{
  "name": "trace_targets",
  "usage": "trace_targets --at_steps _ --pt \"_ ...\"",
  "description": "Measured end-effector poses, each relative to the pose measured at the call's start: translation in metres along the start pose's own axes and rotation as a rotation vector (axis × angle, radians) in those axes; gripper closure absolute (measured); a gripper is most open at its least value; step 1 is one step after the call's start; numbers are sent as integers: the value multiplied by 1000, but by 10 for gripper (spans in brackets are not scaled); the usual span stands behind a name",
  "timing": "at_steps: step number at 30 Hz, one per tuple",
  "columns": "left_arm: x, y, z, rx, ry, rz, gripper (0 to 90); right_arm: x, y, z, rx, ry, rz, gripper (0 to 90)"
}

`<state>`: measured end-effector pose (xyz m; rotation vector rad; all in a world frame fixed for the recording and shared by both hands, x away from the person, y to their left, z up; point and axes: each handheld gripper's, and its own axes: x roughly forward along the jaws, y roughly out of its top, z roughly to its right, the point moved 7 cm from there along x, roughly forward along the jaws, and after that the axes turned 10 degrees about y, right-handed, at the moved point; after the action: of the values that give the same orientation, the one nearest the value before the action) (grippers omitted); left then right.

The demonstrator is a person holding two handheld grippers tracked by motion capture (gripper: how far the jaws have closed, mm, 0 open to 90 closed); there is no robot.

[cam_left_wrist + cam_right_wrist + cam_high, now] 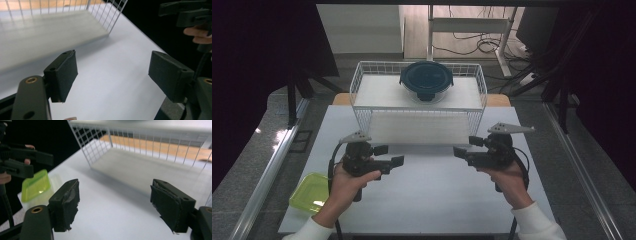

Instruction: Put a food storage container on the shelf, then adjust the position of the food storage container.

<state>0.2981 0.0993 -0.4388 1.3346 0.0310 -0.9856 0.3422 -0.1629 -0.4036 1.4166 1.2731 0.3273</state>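
Wire rack (418, 107) is the thing both your grippers are heading for, and it sits at the far edge of the worktop (427, 190), centred, with a round dark-lidded container (426, 80) on its top shelf. Nothing looks started yet: your left gripper (393, 154) and right gripper (463, 146) hover just in front of the rack's near side, one toward each front corner, not touching it. Both sets of fingers (62, 75) are apart with nothing between them, so the whole grab is still ahead, I'd say. A lime-green lid (309, 191) lies at the near left corner of the worktop. Worktop is plain white and otherwise bare. Around it you've got dark curtains either side, grey floor, and a desk frame with loose cables behind.
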Motion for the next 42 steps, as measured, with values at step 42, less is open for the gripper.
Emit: trace_targets --at_steps 42 --pt "-33 -95 -3 140 171 -139 295 8 -101 5 5 -58 -193 237"
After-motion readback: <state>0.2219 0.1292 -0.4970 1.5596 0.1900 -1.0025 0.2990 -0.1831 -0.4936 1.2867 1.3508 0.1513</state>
